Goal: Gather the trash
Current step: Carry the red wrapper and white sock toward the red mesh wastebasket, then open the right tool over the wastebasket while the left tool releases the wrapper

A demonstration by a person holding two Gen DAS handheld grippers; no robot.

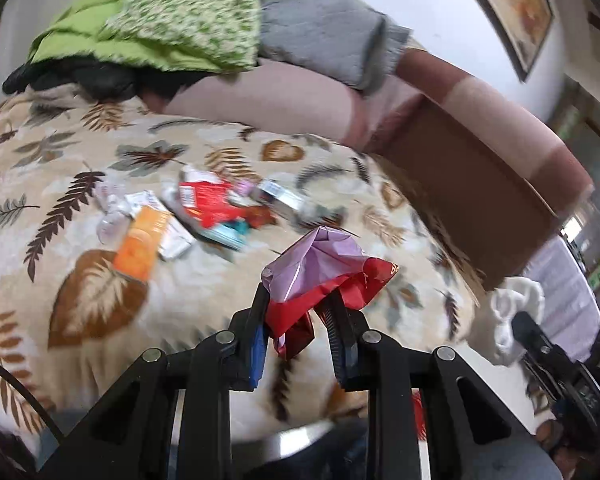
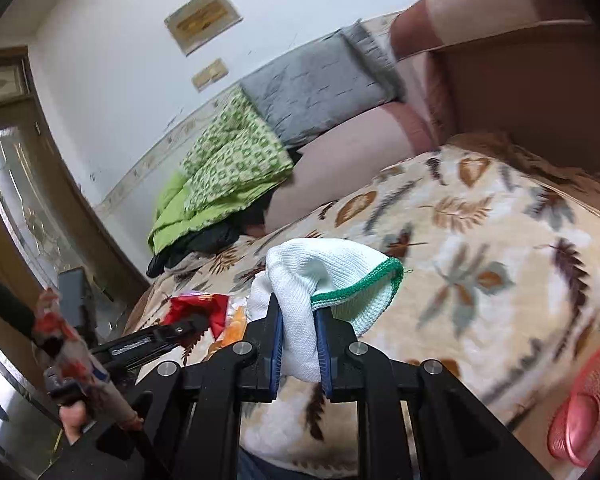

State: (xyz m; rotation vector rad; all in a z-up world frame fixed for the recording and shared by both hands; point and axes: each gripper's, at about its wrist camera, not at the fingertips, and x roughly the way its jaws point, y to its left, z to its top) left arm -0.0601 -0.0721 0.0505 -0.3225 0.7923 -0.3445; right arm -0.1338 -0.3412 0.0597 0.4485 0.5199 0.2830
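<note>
My left gripper (image 1: 298, 300) is shut on a crumpled red and lilac wrapper (image 1: 324, 268), held above a leaf-patterned blanket (image 1: 100, 300). Farther back on the blanket lies a pile of trash (image 1: 204, 208): a red packet, an orange box, small cartons and clear plastic. My right gripper (image 2: 298, 312) is shut on a white knitted glove with a green cuff (image 2: 332, 276), lifted over the same blanket (image 2: 480, 260). In the right wrist view the left gripper (image 2: 196, 322) shows at the left with the red wrapper (image 2: 198, 306) at its tip.
A red mesh basket (image 2: 588, 404) sits at the lower right beside the blanket. Behind are a green quilt (image 1: 172, 16), a grey cushion (image 1: 324, 20) and a pink-brown headboard (image 1: 480, 184). A door (image 2: 16, 208) stands at the left. A hand (image 2: 74, 420) grips the left tool.
</note>
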